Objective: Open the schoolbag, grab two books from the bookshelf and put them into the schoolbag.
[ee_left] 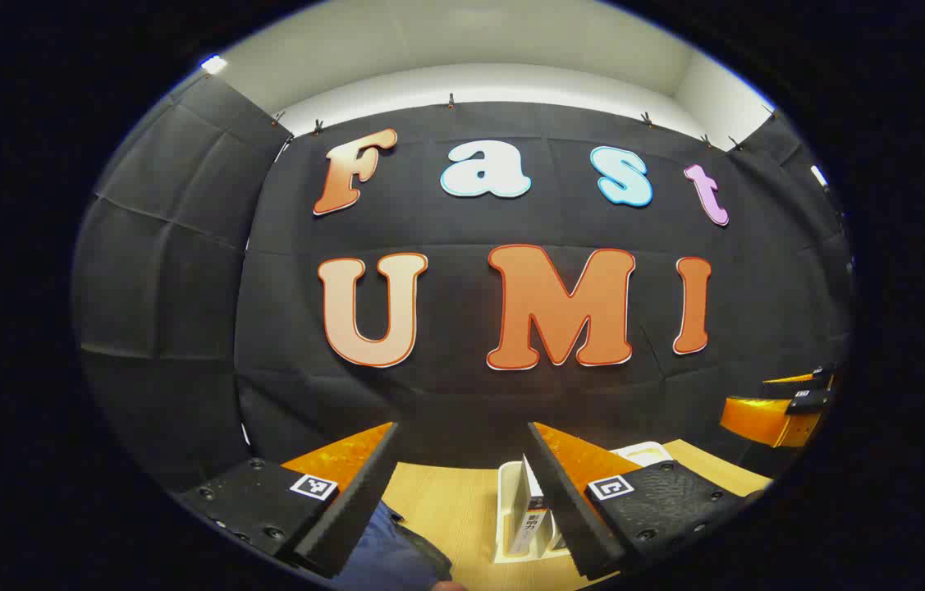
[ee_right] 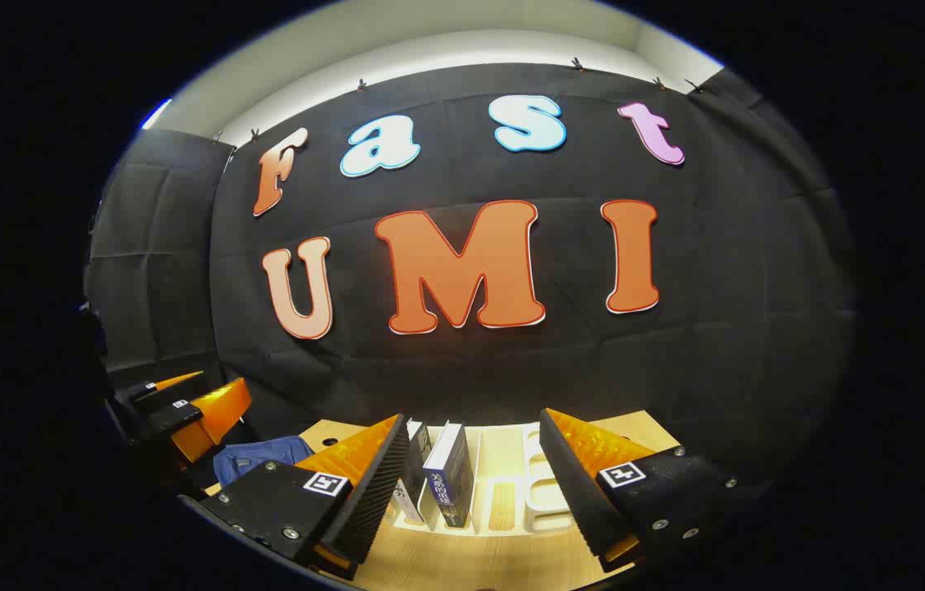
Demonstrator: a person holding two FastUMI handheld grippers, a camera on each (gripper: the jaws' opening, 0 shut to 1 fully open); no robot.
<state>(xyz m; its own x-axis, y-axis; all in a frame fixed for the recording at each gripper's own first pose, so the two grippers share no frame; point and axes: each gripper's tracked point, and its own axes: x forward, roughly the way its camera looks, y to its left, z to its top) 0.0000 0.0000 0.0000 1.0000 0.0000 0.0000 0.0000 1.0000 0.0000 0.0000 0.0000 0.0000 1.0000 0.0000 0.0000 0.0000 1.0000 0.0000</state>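
Progress looks nil: the schoolbag lies at six o'clock under the left gripper, no book in it that shows, and two books stand in the bookshelf at six o'clock ahead of the right gripper. Both grippers hover level above the table, jaws spread, holding nothing.

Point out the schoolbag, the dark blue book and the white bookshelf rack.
schoolbag [ee_right: 258, 454]: right gripper view, on its blue fabric top.
dark blue book [ee_right: 455, 484]: right gripper view, on its spine.
white bookshelf rack [ee_right: 546, 492]: right gripper view, on a bare divider to the right of the books.
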